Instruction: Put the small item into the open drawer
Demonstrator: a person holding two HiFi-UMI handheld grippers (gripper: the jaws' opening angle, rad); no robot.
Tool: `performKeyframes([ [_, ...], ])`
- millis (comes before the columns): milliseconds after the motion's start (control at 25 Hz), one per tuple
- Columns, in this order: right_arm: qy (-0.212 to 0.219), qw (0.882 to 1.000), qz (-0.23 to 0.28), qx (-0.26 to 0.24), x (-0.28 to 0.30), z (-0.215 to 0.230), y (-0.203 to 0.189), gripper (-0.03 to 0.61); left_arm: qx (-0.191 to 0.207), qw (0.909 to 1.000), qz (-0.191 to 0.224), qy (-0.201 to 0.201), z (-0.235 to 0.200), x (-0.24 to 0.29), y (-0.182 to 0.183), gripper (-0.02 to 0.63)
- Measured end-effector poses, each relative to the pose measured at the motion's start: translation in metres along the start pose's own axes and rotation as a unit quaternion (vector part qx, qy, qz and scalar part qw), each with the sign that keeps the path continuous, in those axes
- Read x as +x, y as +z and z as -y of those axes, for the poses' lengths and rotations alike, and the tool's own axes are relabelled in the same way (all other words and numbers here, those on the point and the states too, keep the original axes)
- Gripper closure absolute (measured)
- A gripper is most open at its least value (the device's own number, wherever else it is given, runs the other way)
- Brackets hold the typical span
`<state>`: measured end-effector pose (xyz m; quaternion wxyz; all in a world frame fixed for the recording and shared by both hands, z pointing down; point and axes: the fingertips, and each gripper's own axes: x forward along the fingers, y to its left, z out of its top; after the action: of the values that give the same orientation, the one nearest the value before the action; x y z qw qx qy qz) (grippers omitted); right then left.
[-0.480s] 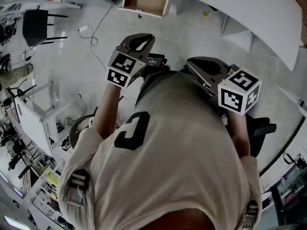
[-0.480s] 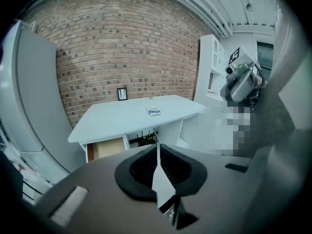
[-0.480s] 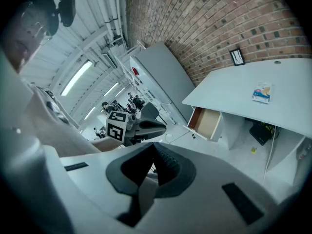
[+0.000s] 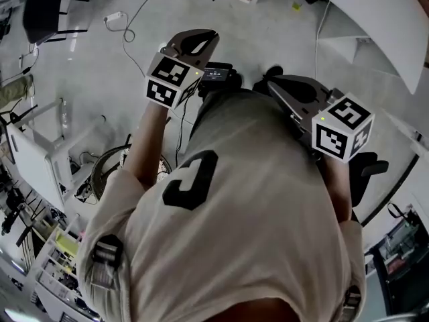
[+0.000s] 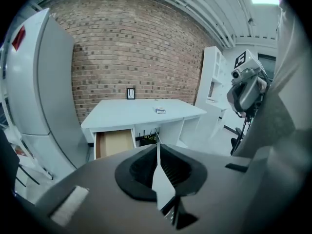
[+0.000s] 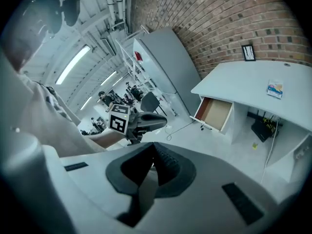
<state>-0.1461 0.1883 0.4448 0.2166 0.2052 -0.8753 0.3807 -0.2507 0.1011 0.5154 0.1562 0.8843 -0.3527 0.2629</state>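
The small item [image 5: 160,110], a flat white packet, lies on the white desk [image 5: 136,113] some way ahead; in the right gripper view this item [image 6: 274,88] shows blue print. Under the desk's left end the drawer [image 5: 114,143] stands pulled out, its wooden inside bare; the drawer [image 6: 214,113] also shows in the right gripper view. My left gripper [image 5: 157,139] is shut with nothing in it, held in front of the body [image 4: 194,44]. My right gripper [image 6: 154,150] is also shut and holds nothing [image 4: 278,86]. Both are far from the desk.
A tall grey cabinet [image 5: 39,82] stands left of the desk, a white shelf unit [image 5: 212,82] to its right, and a brick wall behind. A cable [image 4: 127,32] runs over the floor. A black chair [image 4: 40,12] and a floor fan [image 4: 110,173] are at my left.
In the head view the drawer and desk have slid toward the top edge. Both grippers keep their places in front of the body, still shut.
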Motion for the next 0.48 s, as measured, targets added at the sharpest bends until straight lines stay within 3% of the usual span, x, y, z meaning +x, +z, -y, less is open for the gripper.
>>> performKeyframes([
  [480,-0.038,0.999,0.007,0.012,0.012,-0.019,-0.008,0.575,0.021,0.9993,0.012,-0.028,0.000,-0.015,-0.008,0.595],
])
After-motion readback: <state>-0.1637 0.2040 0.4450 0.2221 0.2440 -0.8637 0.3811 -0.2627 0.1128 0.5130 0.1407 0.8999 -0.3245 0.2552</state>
